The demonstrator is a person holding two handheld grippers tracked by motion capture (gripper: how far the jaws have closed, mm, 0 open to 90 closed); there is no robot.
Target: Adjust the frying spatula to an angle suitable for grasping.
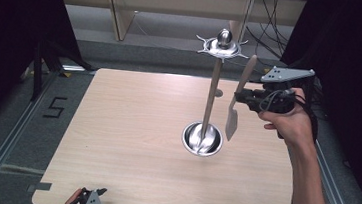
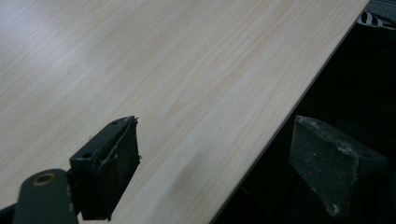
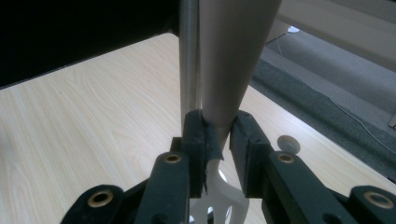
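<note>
We see the right gripper (image 1: 242, 95) clenched on a slotted spatula (image 1: 237, 100), which it holds in the air to the right of a utensil stand (image 1: 215, 88). In the right gripper view the two pads (image 3: 201, 142) press on the neck where the pale wooden handle (image 3: 233, 56) narrows above the white slotted blade (image 3: 219, 196). The spatula's long axis runs near upright, handle end tilted up and away, blade hanging just beside the stand's round steel base (image 1: 202, 139) without touching it. The stand's hook ring (image 1: 222, 46) sits above the handle tip and slightly to its left; we judge that the coming move turns on this offset, the handle end having to rise and shift left to reach a hook. The left gripper (image 1: 90, 200) rests at the near edge of the wooden table (image 1: 130, 142), well apart, its jaws released and empty over the table edge (image 2: 280, 126). The right hand (image 1: 292, 124) is plainly the nearer one.
</note>
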